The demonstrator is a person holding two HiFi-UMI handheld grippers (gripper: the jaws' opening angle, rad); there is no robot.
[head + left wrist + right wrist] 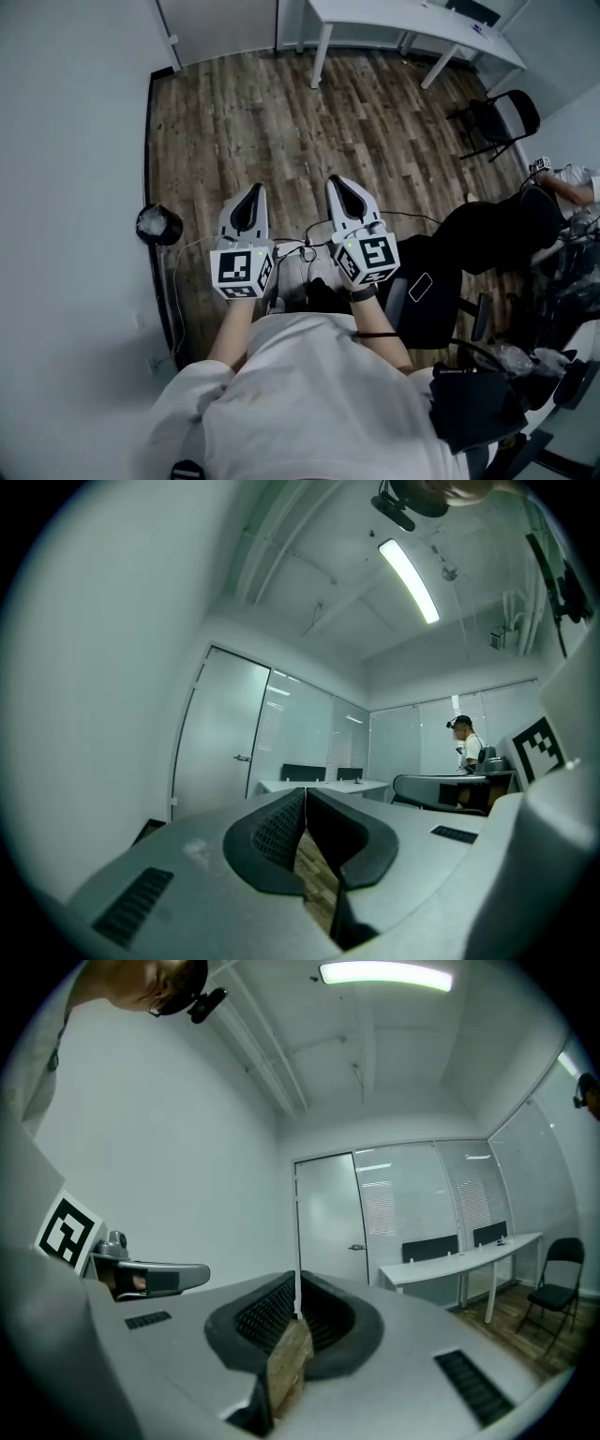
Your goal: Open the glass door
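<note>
Both claws held level just in front of the body: left gripper (253, 192) pressed fully together, right gripper (339, 181) all but together, nothing pinched in either. Cables (300, 251) trail on the wood floor (328, 122) by the feet, so prob a snag risk when stepping fwd. Glass door (225, 747) is well apart, at the far wall left of the desk (323, 786), w/ a small lever handle (242, 757). Risks, IMO: arriving w/ jaws not spread, pads skidding off the thin lever, or a hard claw knocking the glass.
</note>
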